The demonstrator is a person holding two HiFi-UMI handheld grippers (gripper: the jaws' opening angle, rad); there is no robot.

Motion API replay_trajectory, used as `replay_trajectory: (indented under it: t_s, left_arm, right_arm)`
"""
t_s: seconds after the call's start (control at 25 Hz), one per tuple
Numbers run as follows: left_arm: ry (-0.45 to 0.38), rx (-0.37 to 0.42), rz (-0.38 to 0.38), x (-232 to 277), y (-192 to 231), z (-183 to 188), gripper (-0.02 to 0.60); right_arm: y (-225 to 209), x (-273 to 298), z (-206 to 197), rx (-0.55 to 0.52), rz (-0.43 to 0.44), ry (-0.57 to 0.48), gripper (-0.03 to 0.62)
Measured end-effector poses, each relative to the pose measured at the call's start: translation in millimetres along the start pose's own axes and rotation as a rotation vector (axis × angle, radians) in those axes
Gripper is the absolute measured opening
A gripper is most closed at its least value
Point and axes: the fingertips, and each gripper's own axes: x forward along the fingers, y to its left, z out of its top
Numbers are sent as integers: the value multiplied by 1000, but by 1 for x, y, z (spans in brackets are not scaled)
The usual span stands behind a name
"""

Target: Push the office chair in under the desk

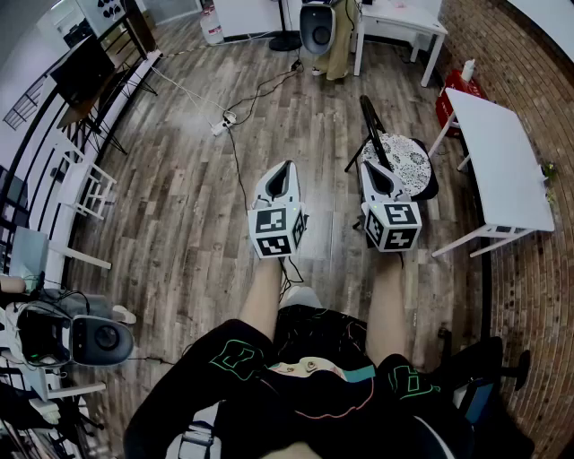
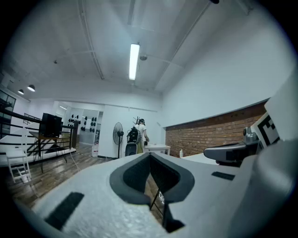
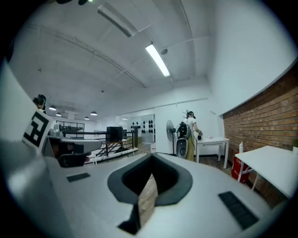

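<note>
The room had a grey-brown plank floor (image 1: 179,206) and a brick wall (image 1: 529,54) along its right side, with a white desk (image 1: 498,152) standing against that wall, its long side running up and down the head view. The office chair (image 1: 404,160) stood on the open floor just left of the desk, apart from it and not yet under it. Its round patterned seat (image 1: 408,157) lay on the desk side and its narrow black backrest (image 1: 369,116) on the side away from the desk, so the chair faced the desk. Seen edge-on from above, the backrest's long line ran roughly parallel to the desk's long edge. Both hands reached forward from the person's lap. The left gripper (image 1: 286,167) hung over bare floor, well left of the chair, its jaws pressed together with nothing between them. The right gripper (image 1: 369,167) was likewise clenched and empty, and its tip lay over the lower end of the backrest in the head view. Whether it touched the chair could not be judged from above. Far across the room a second person (image 1: 339,40) stood at another white table (image 1: 404,20), near a standing fan (image 1: 285,27).
</note>
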Motion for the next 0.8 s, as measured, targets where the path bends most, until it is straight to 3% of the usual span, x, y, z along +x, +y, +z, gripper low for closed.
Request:
replay_trajectory:
  t_s: [0.28,0.44,0.6,0.8]
  left_arm:
    - [14,-37,-16,31,16,-7,5]
    - [31,-70,-69,49,20,-13,5]
    - [114,-38,-33,64,54,-27,6]
    - [102,-63,-29,84,84,-20,6]
  right_arm:
    - [-13,30,2,27,-19,-13,5]
    - [-24,44,-14,56,-54,29,5]
    - [-19,67,-21,74,-68,62,5]
    - [-8,97,-16,59,-60,80,5]
